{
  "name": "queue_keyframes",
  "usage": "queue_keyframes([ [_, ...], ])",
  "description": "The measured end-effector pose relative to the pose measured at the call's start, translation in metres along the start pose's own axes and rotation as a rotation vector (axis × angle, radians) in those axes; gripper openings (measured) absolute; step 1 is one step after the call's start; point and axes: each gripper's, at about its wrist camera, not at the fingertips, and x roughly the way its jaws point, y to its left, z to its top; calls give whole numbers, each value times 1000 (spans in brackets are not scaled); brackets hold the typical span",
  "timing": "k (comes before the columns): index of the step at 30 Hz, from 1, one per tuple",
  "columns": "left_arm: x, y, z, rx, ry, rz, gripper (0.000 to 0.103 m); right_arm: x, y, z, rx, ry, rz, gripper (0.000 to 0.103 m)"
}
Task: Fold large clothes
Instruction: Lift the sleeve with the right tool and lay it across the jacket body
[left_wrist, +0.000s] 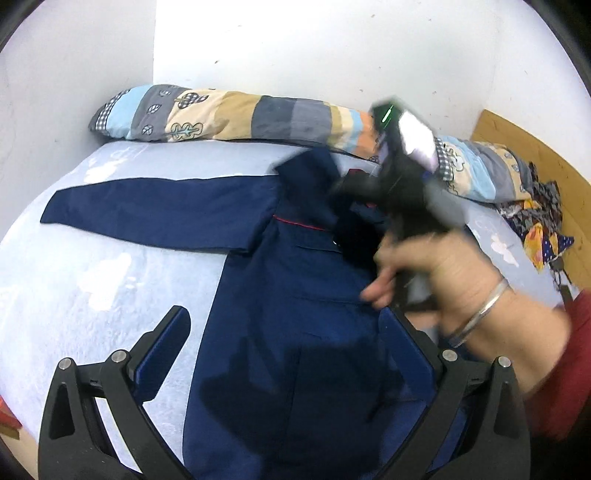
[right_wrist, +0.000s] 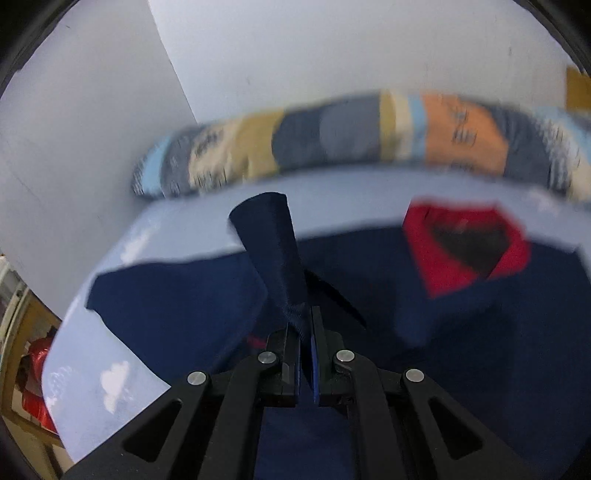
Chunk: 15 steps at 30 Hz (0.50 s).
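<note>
Nearest the left wrist camera: left gripper (left_wrist: 284, 354), jaws spread wide and holding nothing, hanging over the lower body of the jacket (left_wrist: 288, 295).

Jacket: navy, laid flat on the pale blue bed sheet (left_wrist: 74, 266), long axis running from the near edge away to the collar at the far side. One sleeve (left_wrist: 155, 212) stretched out flat to the left.

Right gripper (right_wrist: 303, 321): jaws pinched together on a strip of the jacket's navy cloth, which stands up from the fingers toward the far side. Blurred in the left view above the jacket's right half, so nearer the collar than the left gripper. Judged step: carrying the right side over the body.

Collar (right_wrist: 465, 243): red lining showing, far right.

Farther: patchwork bolster (left_wrist: 229, 114) along the wall. Containers: none visible.
</note>
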Motion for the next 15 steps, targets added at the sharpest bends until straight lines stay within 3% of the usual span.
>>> queue_keyframes([
  [2, 0, 3, 1, -14, 4, -16, 102, 20, 1, -14, -9, 55, -17, 5],
  [4, -1, 3, 2, -14, 0, -16, 102, 31, 7, -27, -12, 105, -6, 13],
  [7, -3, 5, 3, -25, -1, -19, 102, 31, 7, -35, -29, 197, 90, 18],
  [11, -5, 13, 3, -68, 4, -28, 102, -5, 9, -25, -56, 128, 143, 30],
  [13, -3, 17, 4, -96, 14, -29, 102, -16, 4, -20, -44, 70, 118, 56],
  [15, -2, 20, 4, -115, 20, -27, 102, -12, -3, -20, 5, 79, 126, 58],
])
